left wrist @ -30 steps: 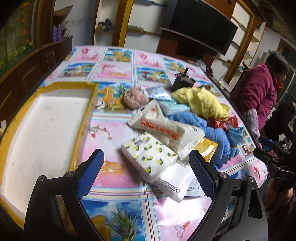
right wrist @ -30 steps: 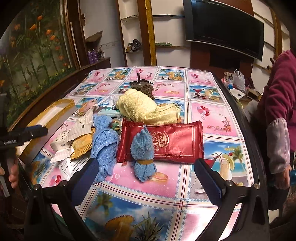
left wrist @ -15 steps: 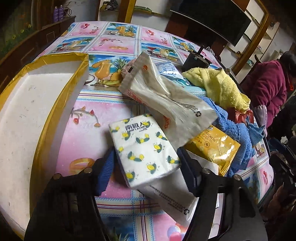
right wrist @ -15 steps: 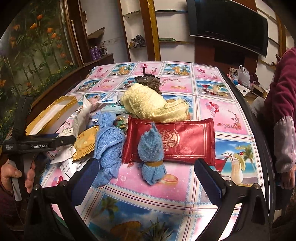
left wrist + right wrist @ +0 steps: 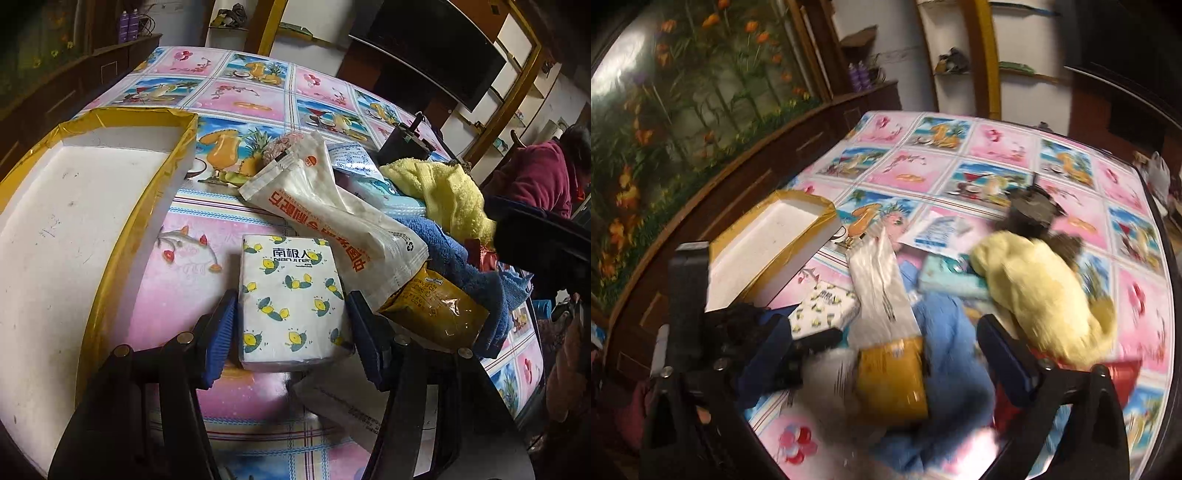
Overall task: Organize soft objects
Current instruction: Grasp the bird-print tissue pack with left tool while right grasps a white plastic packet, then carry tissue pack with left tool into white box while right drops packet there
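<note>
A white tissue pack with a lemon print [image 5: 291,302] lies between the fingers of my left gripper [image 5: 291,332], which press its two sides; it also shows in the right wrist view [image 5: 823,306]. A long white packet [image 5: 332,221], a yellow snack bag [image 5: 436,314], a blue towel [image 5: 461,273] and a yellow towel [image 5: 447,192] lie piled to its right. My right gripper [image 5: 882,362] is open above the yellow snack bag [image 5: 890,384] and blue towel [image 5: 945,325]; this view is blurred.
A white foam box with a yellow taped rim [image 5: 140,206] stands left of the pile, also in the right wrist view [image 5: 775,240]. A red packet [image 5: 1123,373], a teal pack [image 5: 949,280] and a dark object [image 5: 406,144] lie nearby. A person in magenta [image 5: 535,181] sits at right.
My left gripper has come down over the lemon-print tissue pack and shut on it. My right gripper has swung left over the pile, from the red packet towards the snack bag.
</note>
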`<state>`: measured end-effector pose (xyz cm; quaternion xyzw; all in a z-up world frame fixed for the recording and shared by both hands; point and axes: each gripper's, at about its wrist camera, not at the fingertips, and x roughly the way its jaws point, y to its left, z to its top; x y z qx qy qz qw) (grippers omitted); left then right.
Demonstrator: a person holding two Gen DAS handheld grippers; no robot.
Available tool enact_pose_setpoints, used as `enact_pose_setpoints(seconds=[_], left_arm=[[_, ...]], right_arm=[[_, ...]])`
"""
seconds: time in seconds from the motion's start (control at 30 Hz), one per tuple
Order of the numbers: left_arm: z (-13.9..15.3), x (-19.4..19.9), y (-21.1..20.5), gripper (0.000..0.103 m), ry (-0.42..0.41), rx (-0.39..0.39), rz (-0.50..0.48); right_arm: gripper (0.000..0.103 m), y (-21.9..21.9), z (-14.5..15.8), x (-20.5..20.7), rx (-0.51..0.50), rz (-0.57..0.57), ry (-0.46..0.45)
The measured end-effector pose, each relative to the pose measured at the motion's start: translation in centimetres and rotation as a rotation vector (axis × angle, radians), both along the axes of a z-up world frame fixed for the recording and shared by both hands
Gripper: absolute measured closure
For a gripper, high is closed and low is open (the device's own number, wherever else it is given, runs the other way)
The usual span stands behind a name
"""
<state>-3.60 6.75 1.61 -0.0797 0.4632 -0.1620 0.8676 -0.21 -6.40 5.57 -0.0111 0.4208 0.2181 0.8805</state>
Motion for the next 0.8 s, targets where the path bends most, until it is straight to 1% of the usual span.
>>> enact_pose_setpoints(seconds=[0.03,0.07,0.13,0.27,0.33,0.4,0.43,0.47,0.5,0.53,0.57,0.6,0.7,0.8], left_arm=[[0.0,0.0,0.3,0.051,0.002,-0.018,0.003],[-0.1,-0.1,0.6,0.051,0.004,-0.043,0.002],[-0.2,-0.4,1.3,0.052,0.010,-0.096,-0.003],[0.2,-1.7,1.9,0.052,0.013,-0.162,-0.016],[0.6,-2.4,2.2,0.052,0.010,-0.181,-0.021],[0.9,-3.0,2.3,0.052,0.008,-0.189,-0.025],[1.1,-3.3,2.4,0.052,0.005,-0.193,-0.026],[1.2,-3.6,2.4,0.052,0.003,-0.196,-0.029],[1.3,-3.9,2.4,0.052,0.001,-0.200,-0.032],[1.5,-4.3,2.5,0.052,-0.003,-0.208,-0.034],[1.7,-4.6,2.5,0.052,-0.007,-0.216,-0.038],[2.1,-5.1,2.6,0.052,-0.018,-0.224,-0.043],[3.5,-6.4,3.5,0.052,-0.054,-0.255,-0.043],[5.6,-7.0,5.7,0.052,-0.087,-0.315,-0.021]], right_arm=[[0.017,0.8,-0.3,1.0,-0.027,0.016,0.017],[0.022,1.9,-0.6,2.1,-0.058,0.038,0.038],[0.026,3.5,-1.4,3.8,-0.118,0.067,0.068],[0.026,6.1,-2.7,5.7,-0.225,0.127,0.099],[0.027,6.9,-3.6,6.2,-0.255,0.153,0.123],[0.028,7.4,-4.8,6.7,-0.302,0.151,0.135],[0.035,7.5,-5.5,6.9,-0.317,0.147,0.143],[0.058,7.4,-6.1,7.1,-0.313,0.145,0.162],[0.062,7.3,-6.5,7.4,-0.299,0.139,0.185],[0.062,7.0,-6.7,7.3,-0.274,0.122,0.190],[0.066,6.7,-6.5,7.1,-0.252,0.110,0.176],[0.066,6.6,-6.3,6.7,-0.238,0.105,0.166],[0.068,6.0,-4.8,5.3,-0.183,0.085,0.124],[0.068,4.7,-2.4,4.0,-0.127,0.047,0.071]])
